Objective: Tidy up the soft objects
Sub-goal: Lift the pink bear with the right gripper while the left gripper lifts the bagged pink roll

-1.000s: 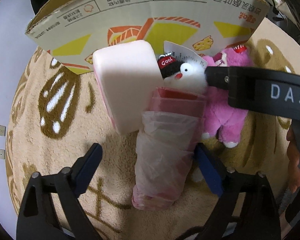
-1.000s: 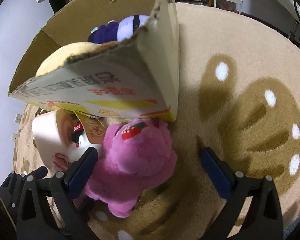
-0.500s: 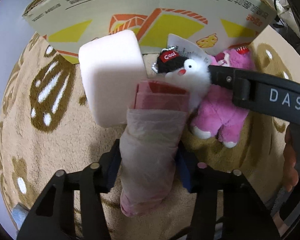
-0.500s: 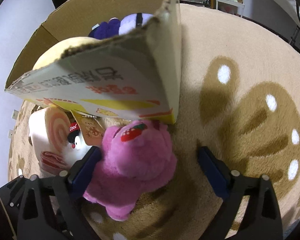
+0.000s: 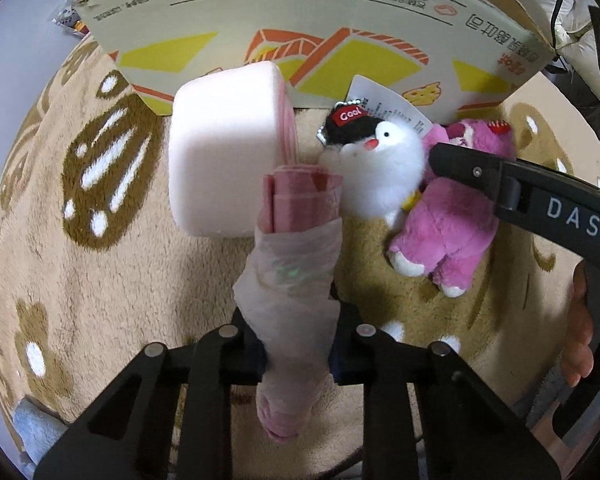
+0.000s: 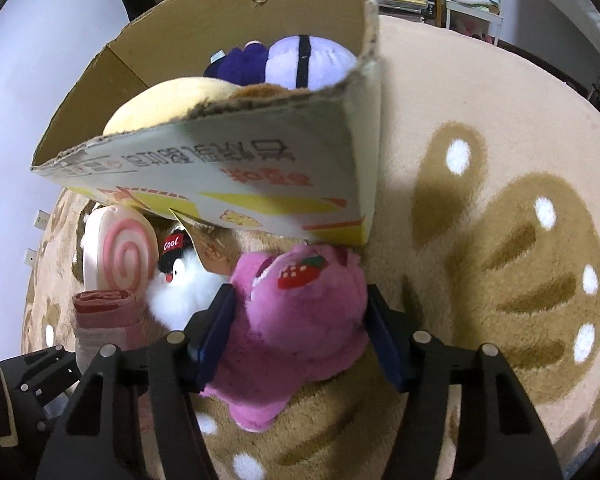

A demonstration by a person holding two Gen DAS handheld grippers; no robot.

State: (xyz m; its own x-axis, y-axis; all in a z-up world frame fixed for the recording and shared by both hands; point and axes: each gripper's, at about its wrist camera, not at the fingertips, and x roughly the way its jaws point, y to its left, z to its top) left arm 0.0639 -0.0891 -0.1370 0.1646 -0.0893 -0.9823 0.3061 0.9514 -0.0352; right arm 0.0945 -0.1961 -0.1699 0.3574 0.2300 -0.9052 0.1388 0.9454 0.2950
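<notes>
Pink roll (image 5: 292, 280) in thin clear film, clamped tight between the pads of the left gripper (image 5: 296, 352). Squeezed narrow at the grip, sticking out ahead of the fingers and behind them, its far end over the edge of the cushion (image 5: 224, 160). Whether lifted or resting on the rug (image 5: 100, 260), cannot tell.

Closing on the pink bear (image 6: 296, 320): right gripper (image 6: 300, 332), jaws drawing in, blue pads already against the plush on both sides, body between them. Lying on the rug just in front of the box (image 6: 260, 184), strawberry patch on top, white feet toward the camera. Seen from the left wrist too, with one black finger of the right gripper across it and part of a hand (image 5: 580, 320) at the frame's right edge.

Between roll and bear: white penguin (image 5: 380, 168) with black cap marked "Cool", paper tag (image 5: 388, 104) behind its head, touching the bear. Beside it, pale pink cushion, round, standing on edge against the box wall, pink swirl on the face toward the right wrist camera.

Cardboard, printed yellow and orange, open at the top, standing on the beige rug with brown paw prints. Inside: purple plush (image 6: 284, 60) toward the back, yellow plush (image 6: 168, 100) nearer the front wall, both partly hidden by the torn rim.
</notes>
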